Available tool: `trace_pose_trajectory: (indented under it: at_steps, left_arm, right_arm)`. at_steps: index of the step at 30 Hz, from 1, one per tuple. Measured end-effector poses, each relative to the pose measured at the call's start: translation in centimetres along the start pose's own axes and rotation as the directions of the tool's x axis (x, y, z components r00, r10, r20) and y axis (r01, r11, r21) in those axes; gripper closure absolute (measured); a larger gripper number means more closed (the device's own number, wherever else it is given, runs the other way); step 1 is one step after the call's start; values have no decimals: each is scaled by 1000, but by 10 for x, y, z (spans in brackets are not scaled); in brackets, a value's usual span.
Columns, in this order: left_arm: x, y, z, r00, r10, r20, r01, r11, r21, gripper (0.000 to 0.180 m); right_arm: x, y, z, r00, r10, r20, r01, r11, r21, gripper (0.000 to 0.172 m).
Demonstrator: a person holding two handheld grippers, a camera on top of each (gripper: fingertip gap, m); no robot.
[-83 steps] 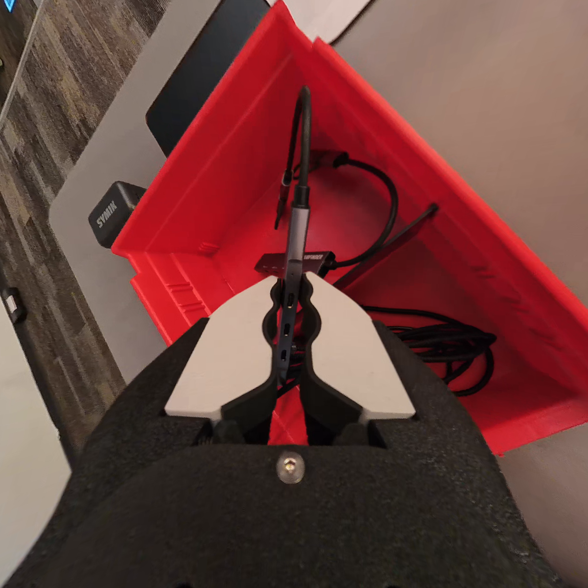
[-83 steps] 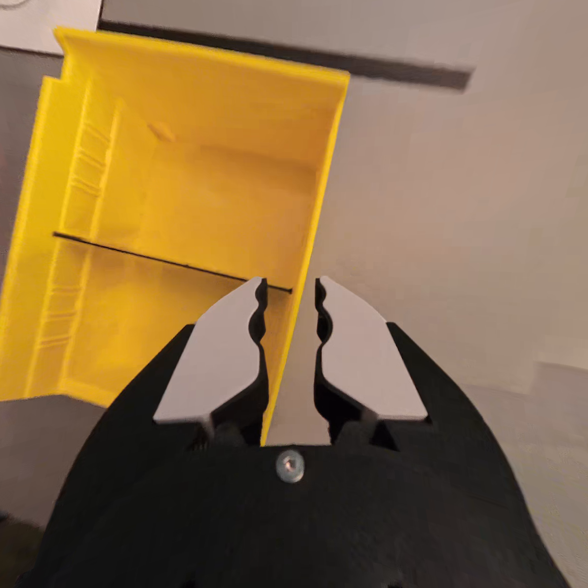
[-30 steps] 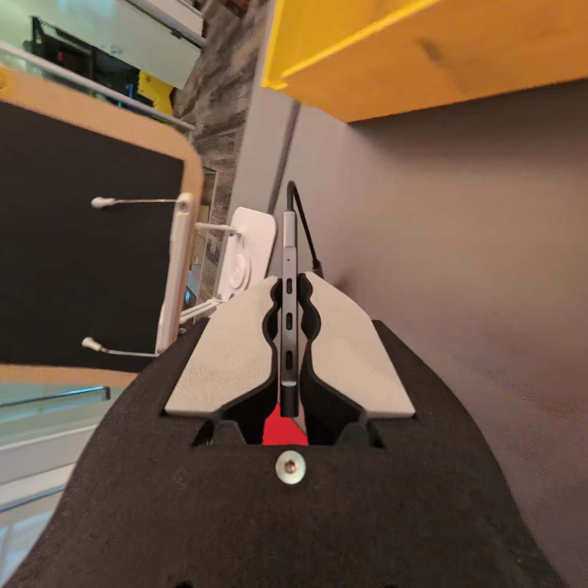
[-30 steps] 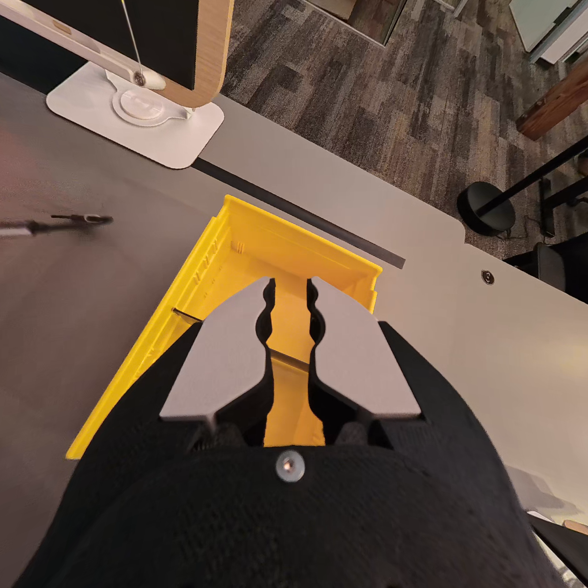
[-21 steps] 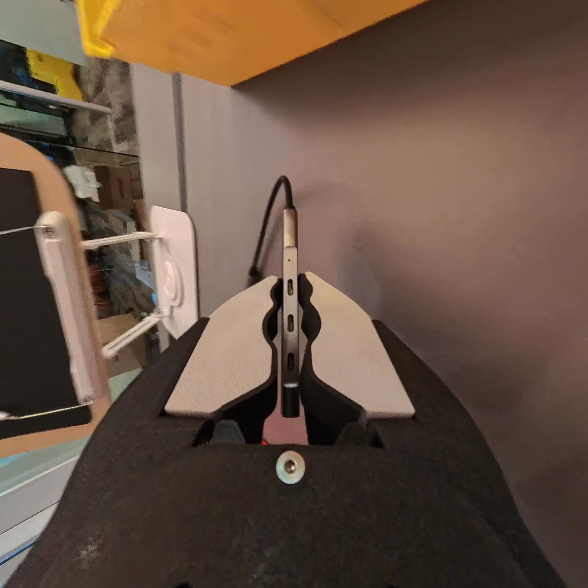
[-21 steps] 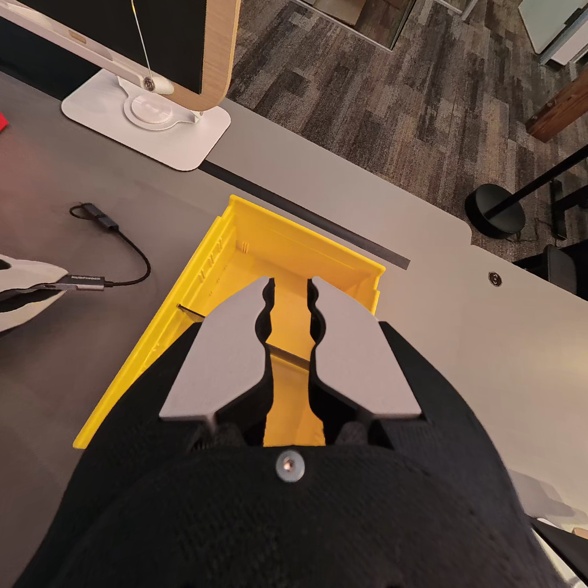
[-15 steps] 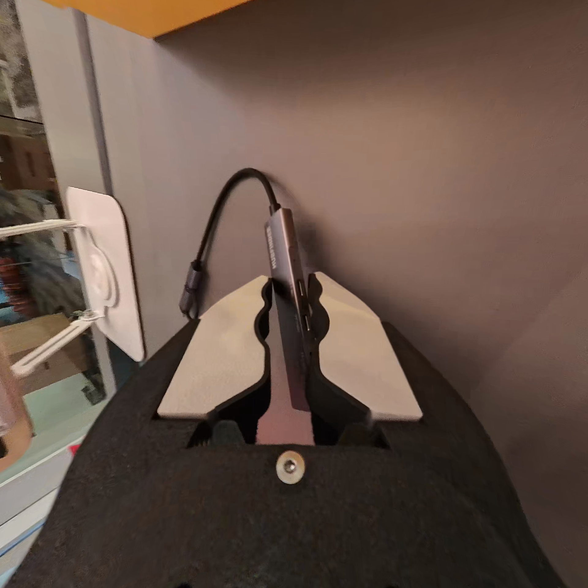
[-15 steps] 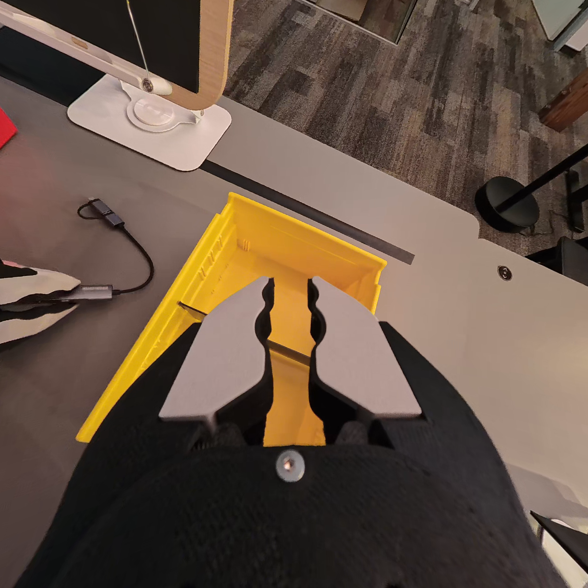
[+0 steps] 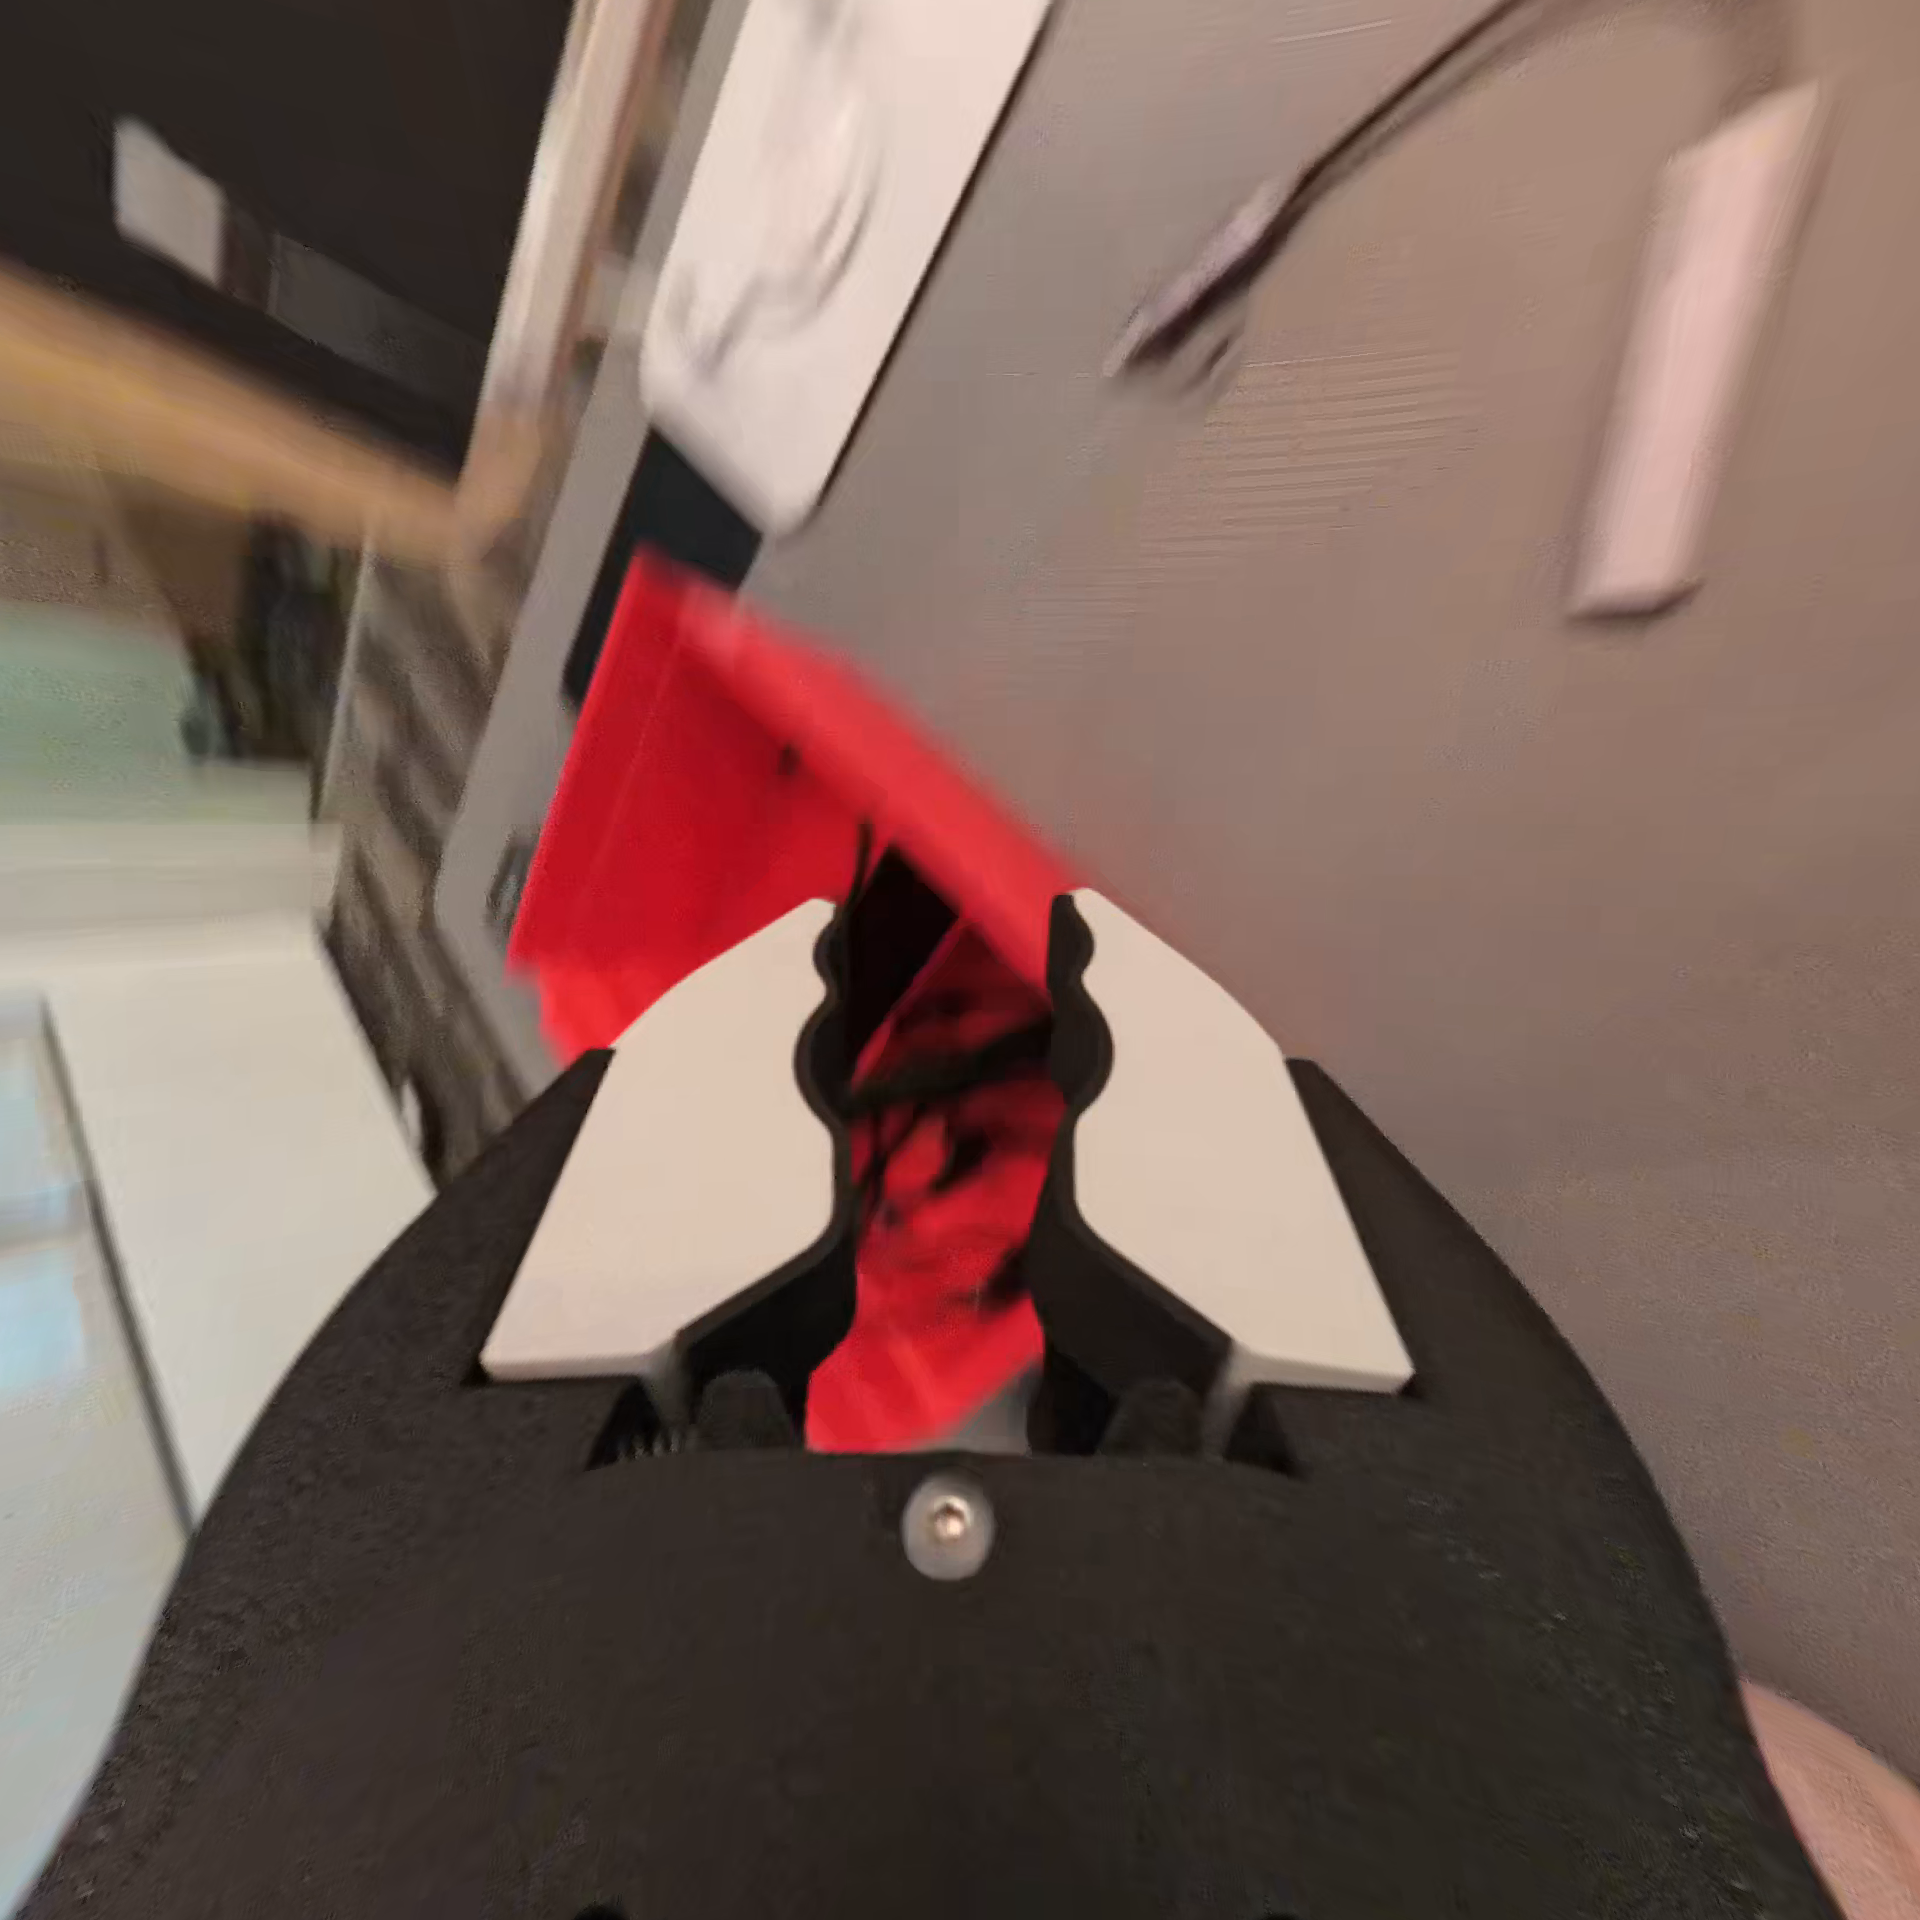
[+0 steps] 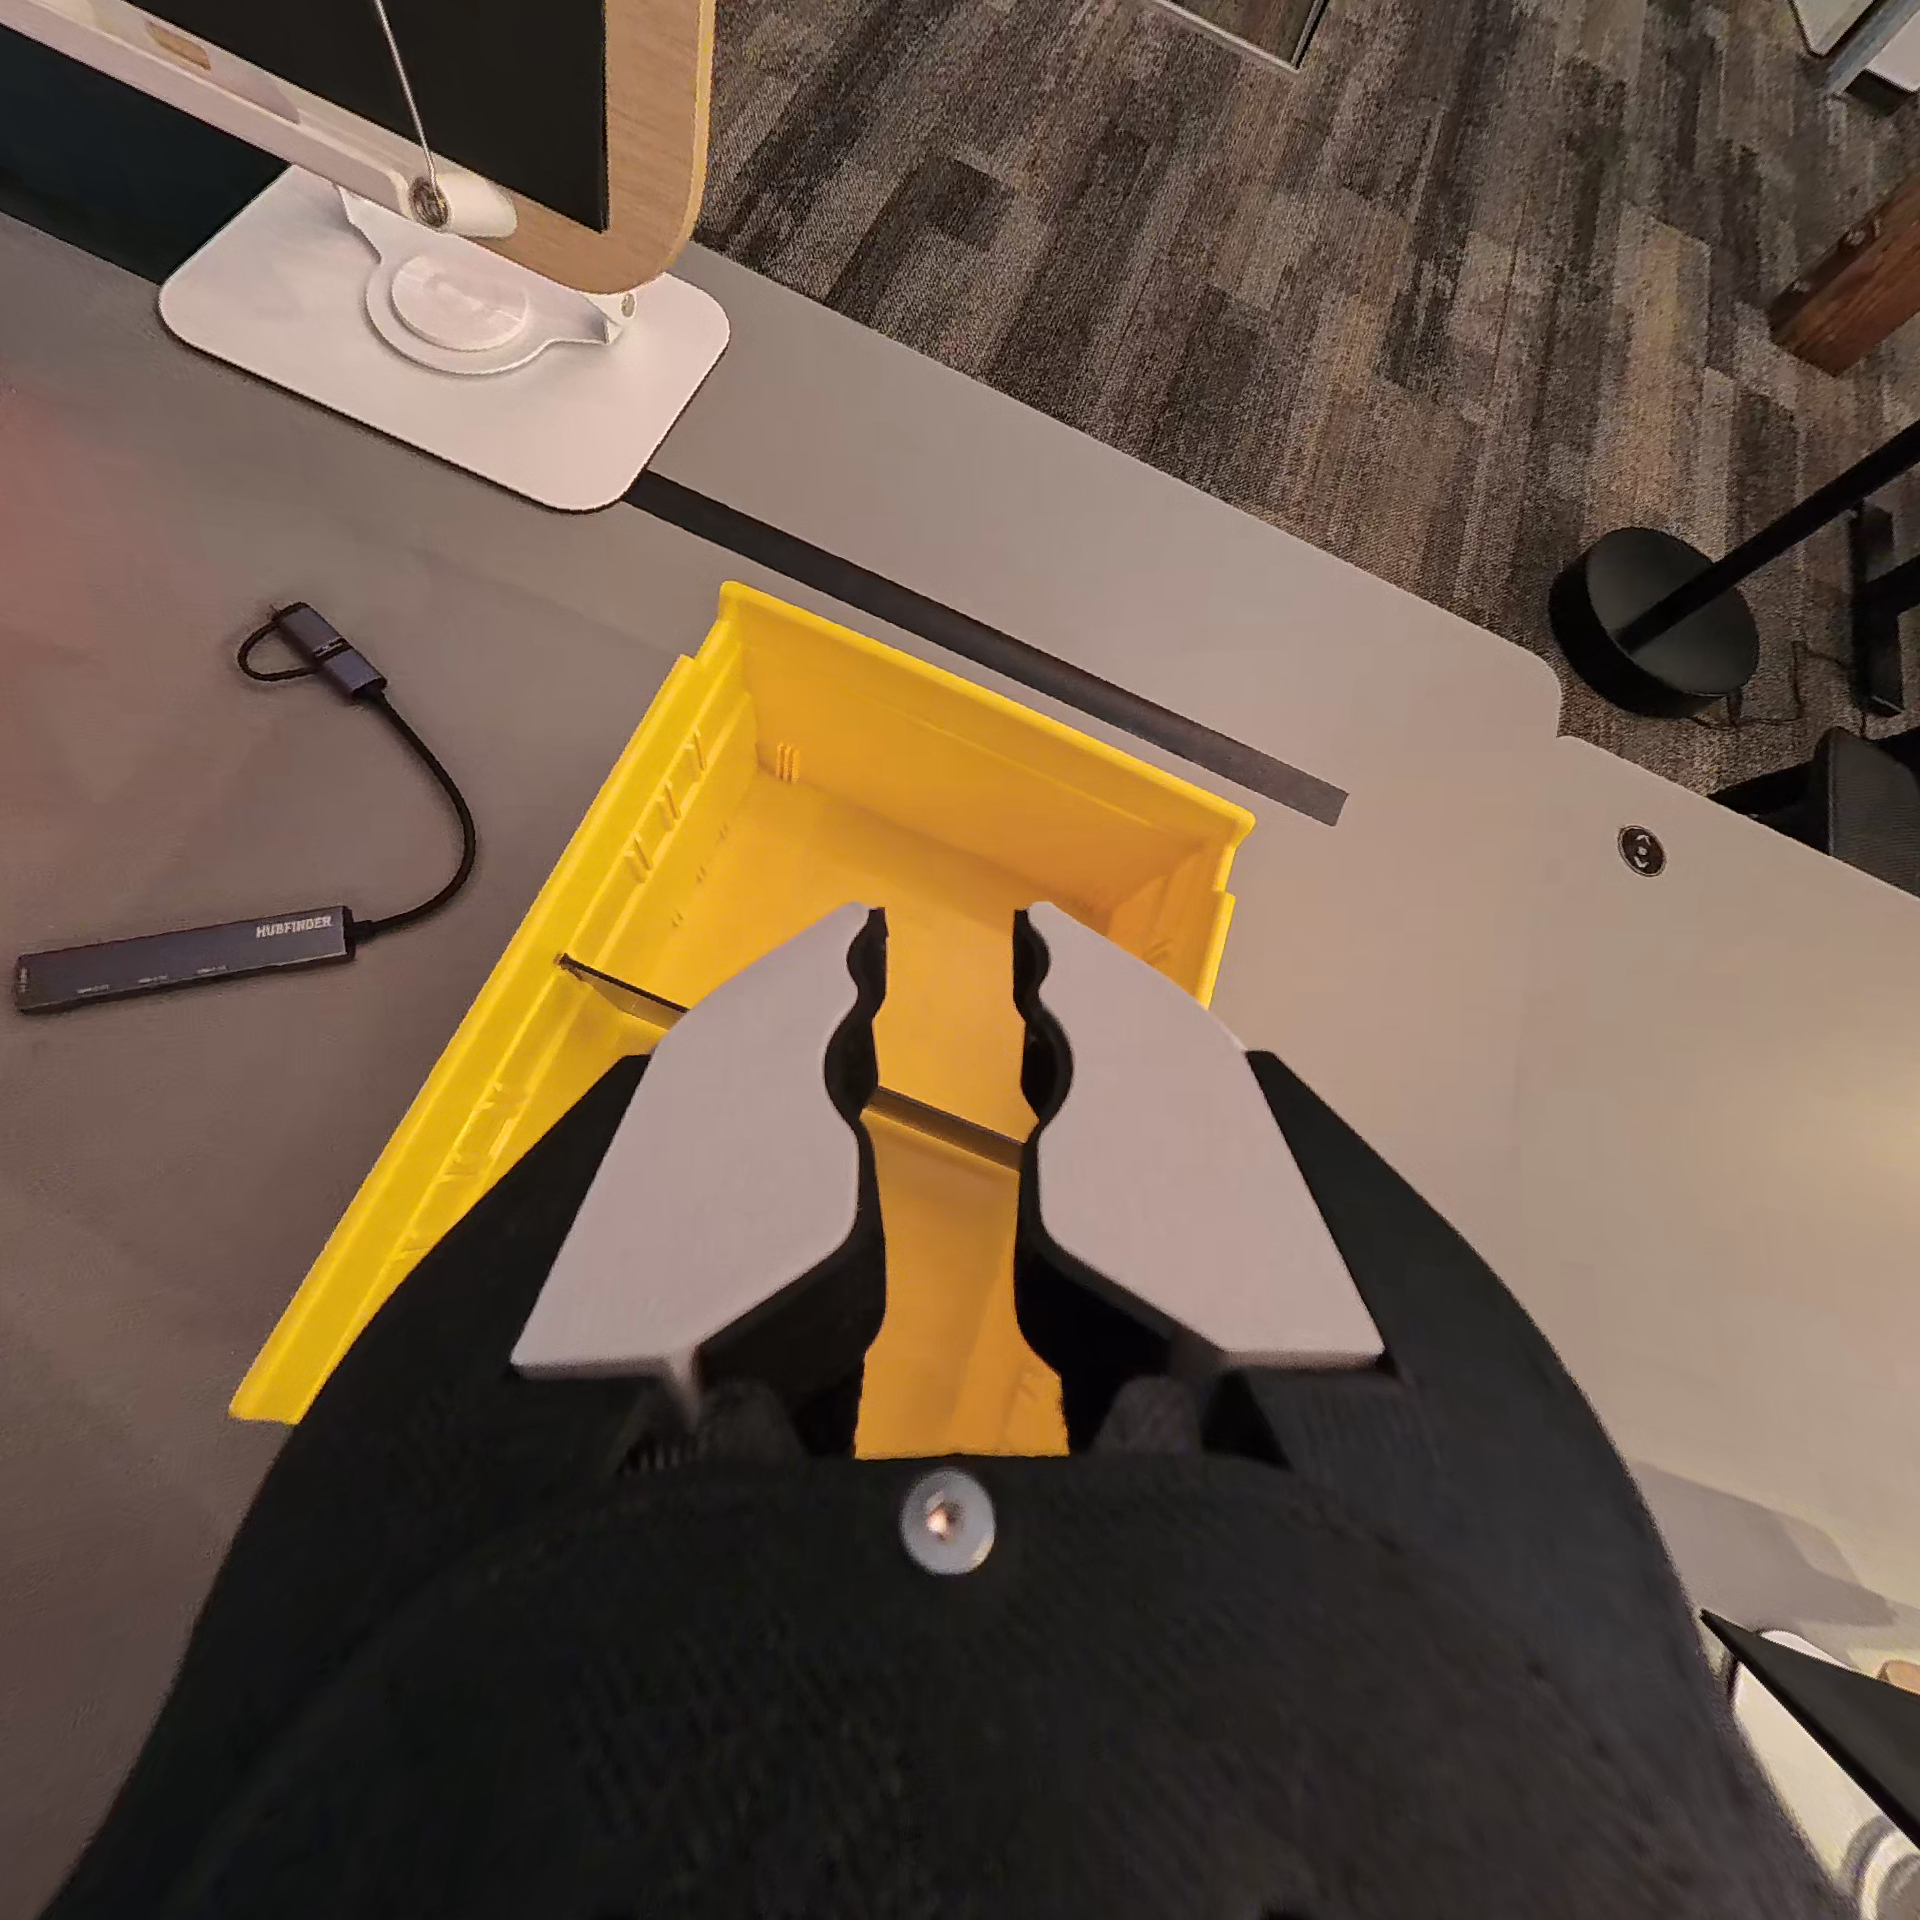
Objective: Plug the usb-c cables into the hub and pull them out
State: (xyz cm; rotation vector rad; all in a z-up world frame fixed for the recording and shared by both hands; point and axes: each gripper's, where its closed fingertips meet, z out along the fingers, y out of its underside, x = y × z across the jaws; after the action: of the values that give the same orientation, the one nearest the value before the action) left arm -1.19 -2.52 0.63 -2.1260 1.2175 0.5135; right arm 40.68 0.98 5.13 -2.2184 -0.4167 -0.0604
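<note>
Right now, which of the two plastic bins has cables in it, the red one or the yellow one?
The red bin: dark cables show inside it between the left tongs. The yellow bin shows only a thin divider.

Grey desk [image 10: 1091,540] — patchwork carpet [image 10: 1195,239].

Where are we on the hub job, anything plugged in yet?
Early stage. Done: the hub lies on the grey table, left of the yellow bin, with nothing plugged into it. In hand: nothing; the left gripper is open over the red bin and its dark cables, the right gripper open over the yellow bin. Left: all plugging and unplugging.
</note>
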Motion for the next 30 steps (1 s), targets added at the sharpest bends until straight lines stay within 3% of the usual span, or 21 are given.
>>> trace_pose_trajectory:
  at_steps: [3,6,9,13,14,15,16,17,23,30]
  left_arm:
    - [-43,87,-7,978,-180,102,198,958,-206,133]
    - [-44,126,3,937,-349,-21,332,907,-259,134]
    - [-44,155,18,916,-395,-75,349,875,-337,132]
    - [-34,166,39,903,-388,-182,300,876,-378,132]
    - [-30,166,43,898,-386,-211,286,877,-386,139]
    - [-22,167,46,882,-385,-271,259,878,-402,163]
    - [-15,168,47,865,-387,-320,237,877,-417,175]
    - [-15,169,48,867,-380,-323,230,879,-418,175]
    - [-46,172,31,916,-362,-171,290,896,-337,176]
    - [-78,150,-8,931,-364,-11,359,925,-127,176]
  right_arm:
    - [-1,0,1,1000,-3,-2,3,1000,-6,148]
    - [-1,2,4,1000,-7,-8,7,1000,-25,148]
    - [-1,5,7,1000,-8,-11,7,999,-44,147]
    - [1,9,10,1000,-5,-15,4,998,-66,147]
    - [1,9,12,1000,-4,-15,3,997,-71,147]
    - [1,10,13,1000,-4,-14,3,997,-76,147]
    - [1,11,14,1000,-5,-15,4,997,-82,147]
    - [1,12,15,1000,-7,-15,5,996,-87,147]
    - [-1,13,19,1000,-20,-17,18,994,-106,147]
    - [-7,12,25,999,-45,-13,43,992,-121,147]
